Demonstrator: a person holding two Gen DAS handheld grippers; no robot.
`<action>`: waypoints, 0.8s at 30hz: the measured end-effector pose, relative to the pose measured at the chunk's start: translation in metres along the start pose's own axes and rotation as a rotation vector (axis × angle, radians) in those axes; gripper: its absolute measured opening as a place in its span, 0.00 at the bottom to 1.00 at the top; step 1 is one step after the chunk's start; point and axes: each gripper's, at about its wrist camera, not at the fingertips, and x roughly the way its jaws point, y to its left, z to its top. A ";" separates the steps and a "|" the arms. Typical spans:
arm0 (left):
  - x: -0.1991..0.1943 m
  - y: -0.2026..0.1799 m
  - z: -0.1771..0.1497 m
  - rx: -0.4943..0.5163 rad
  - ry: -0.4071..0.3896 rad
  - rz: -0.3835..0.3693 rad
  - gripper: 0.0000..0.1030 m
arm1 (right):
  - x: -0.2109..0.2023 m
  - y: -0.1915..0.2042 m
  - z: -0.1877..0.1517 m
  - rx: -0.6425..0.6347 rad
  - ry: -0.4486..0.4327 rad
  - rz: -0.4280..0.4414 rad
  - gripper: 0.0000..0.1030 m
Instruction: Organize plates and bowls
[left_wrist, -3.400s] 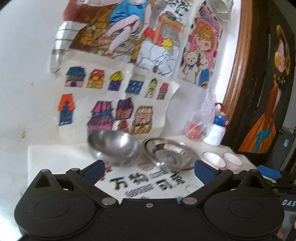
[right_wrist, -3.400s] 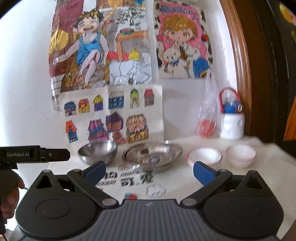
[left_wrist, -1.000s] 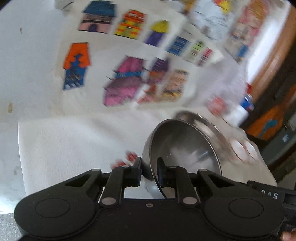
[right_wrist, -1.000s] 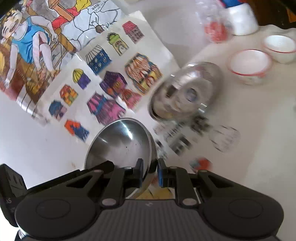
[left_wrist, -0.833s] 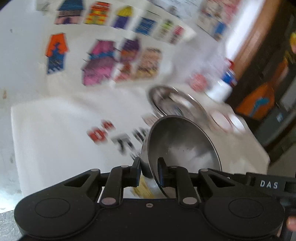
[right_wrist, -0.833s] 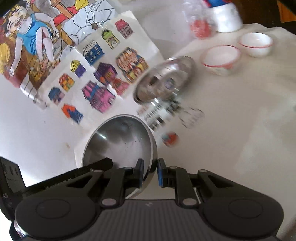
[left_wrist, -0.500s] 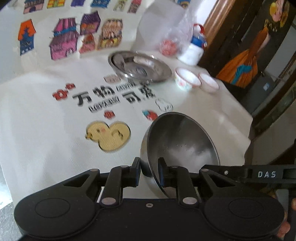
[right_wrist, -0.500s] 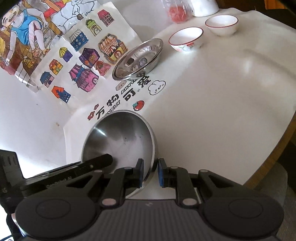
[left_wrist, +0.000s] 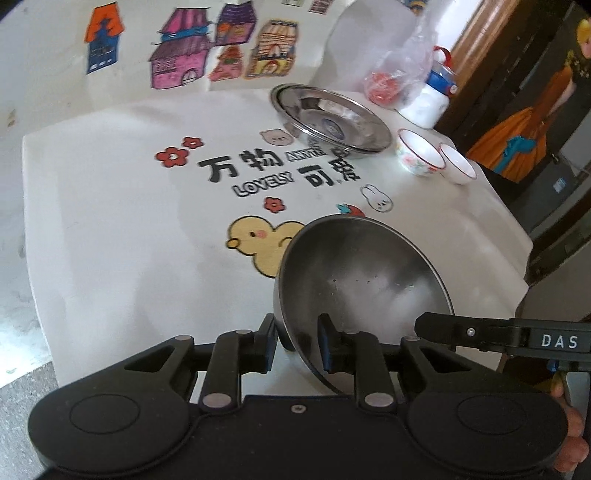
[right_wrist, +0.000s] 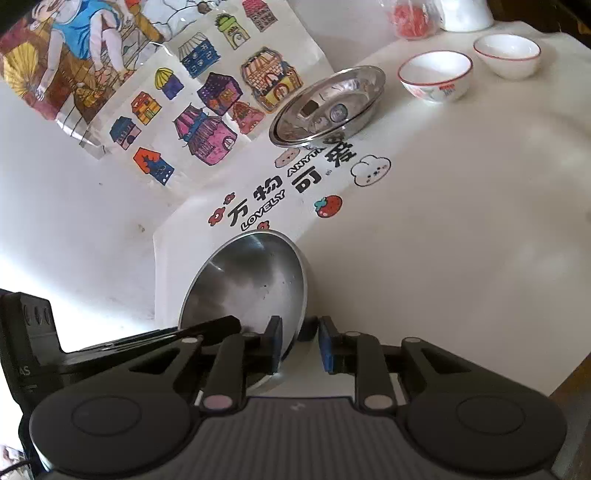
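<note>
Steel bowl (left_wrist: 364, 280) sits on the cartoon-print tablecloth (left_wrist: 110, 206), kids' drawings (right_wrist: 207, 110) taped behind; both grippers (left_wrist: 297, 345) (right_wrist: 300, 345) just loosening off its rim.

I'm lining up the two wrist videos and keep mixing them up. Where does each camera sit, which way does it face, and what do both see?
Left wrist: on the left gripper, looking down along its fingers across the table; the right gripper's tip and some of the person's fingers show at right.
Right wrist: on the right gripper, looking down toward the wall drawings; the left gripper's body shows at left.
Shared: the steel bowl, its rim between both grippers' parted pads, the steel plates, two white bowls.
</note>
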 end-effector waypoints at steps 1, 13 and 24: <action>-0.001 0.001 -0.001 0.001 -0.009 -0.001 0.27 | -0.001 0.000 0.000 -0.010 -0.006 -0.008 0.28; -0.028 0.005 0.012 0.023 -0.143 0.053 0.72 | -0.043 -0.030 0.017 -0.024 -0.185 -0.056 0.75; -0.020 -0.053 0.089 0.199 -0.286 0.087 0.99 | -0.071 -0.086 0.062 0.072 -0.370 -0.120 0.96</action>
